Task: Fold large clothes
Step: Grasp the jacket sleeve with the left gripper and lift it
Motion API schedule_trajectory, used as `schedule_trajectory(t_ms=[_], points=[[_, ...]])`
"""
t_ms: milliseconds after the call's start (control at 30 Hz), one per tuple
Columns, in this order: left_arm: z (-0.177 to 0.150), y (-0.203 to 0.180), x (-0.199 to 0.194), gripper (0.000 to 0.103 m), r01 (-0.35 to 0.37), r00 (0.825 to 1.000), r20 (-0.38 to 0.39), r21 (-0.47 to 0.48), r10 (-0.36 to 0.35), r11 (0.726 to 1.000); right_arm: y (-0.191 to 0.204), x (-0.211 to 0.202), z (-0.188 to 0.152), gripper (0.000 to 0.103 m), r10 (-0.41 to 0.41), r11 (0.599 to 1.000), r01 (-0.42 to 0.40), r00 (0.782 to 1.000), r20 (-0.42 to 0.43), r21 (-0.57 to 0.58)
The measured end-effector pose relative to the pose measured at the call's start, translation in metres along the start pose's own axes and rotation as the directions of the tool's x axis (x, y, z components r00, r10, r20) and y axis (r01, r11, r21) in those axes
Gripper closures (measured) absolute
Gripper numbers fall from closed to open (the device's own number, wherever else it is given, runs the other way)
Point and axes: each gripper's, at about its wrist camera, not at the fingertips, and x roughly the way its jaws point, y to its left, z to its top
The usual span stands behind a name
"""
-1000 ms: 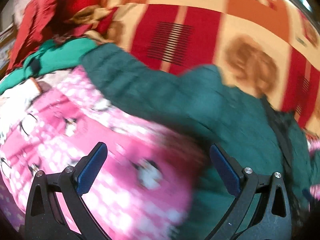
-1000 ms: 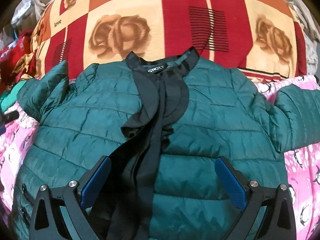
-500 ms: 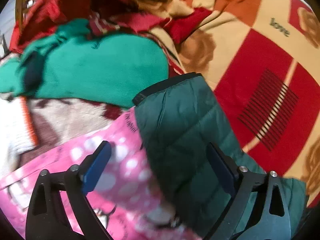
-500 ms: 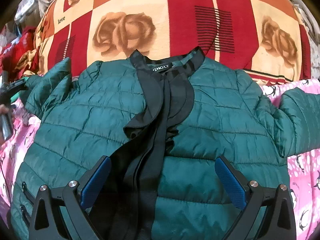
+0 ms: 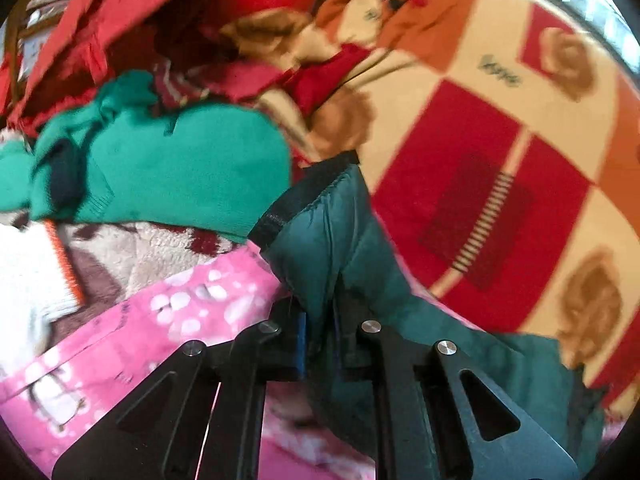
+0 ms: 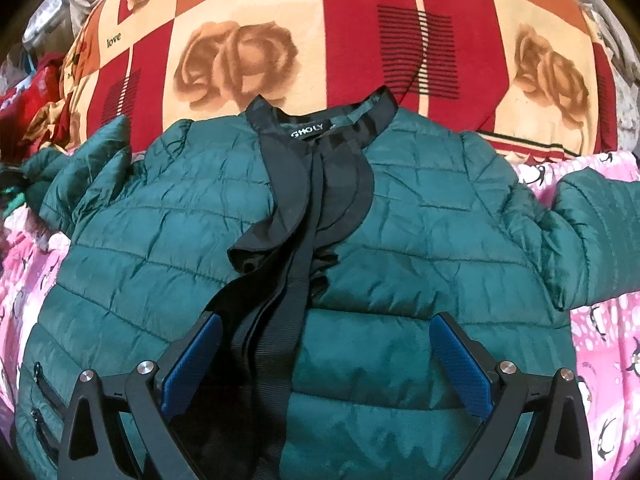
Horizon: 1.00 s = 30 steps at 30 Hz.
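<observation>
Gripping a jacket sleeve on a bed of blankets

Lying flat, front up: dark green quilted jacket, collar toward the far side, black trim and ribbon running down the middle. Spread beneath it: rose-patterned blanket at the far side, pink penguin-print blanket nearer and to both sides. Stretched out to the right: one sleeve, resting on the pink print. Bunched at the left edge: the other sleeve, black cuff pointing away.

Left tool: clenched on that left sleeve just behind the cuff, green fabric pinched between the blue pads. Right tool: released, blue pads wide apart, hovering over the jacket's lower front with the black ribbon between them, nothing gripped.

Heaped beyond the left sleeve: bright green knit garment, red clothes, cream fleece item with maroon marks.
</observation>
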Motion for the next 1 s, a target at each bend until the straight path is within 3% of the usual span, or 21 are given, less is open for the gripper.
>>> schedule_trajectory(t_ms=[100, 267, 467, 1000], points=[[-0.005, -0.012, -0.036, 0.094, 0.061, 0.998, 0.018, 0.036, -0.062, 0.997, -0.001, -0.005, -0.001, 0.0, -0.007, 1.0, 0.007, 1.0, 0.006, -0.006], [-0.013, -0.047, -0.077, 0.095, 0.096, 0.994, 0.035, 0.112, -0.1, 0.989, -0.006, -0.01, -0.001, 0.0, -0.008, 1.0, 0.008, 1.0, 0.016, 0.001], [-0.04, -0.101, -0.113, 0.095, 0.087, 0.994, 0.039, 0.25, -0.1, 0.964, -0.018, -0.008, -0.004, 0.0, -0.058, 0.998, 0.058, 0.998, -0.002, -0.004], [-0.139, -0.236, -0.143, 0.095, 0.229, 0.973, -0.078, 0.445, -0.218, 0.866, -0.055, -0.036, -0.011, 0.0, -0.104, 0.994, 0.103, 0.994, 0.029, 0.022]])
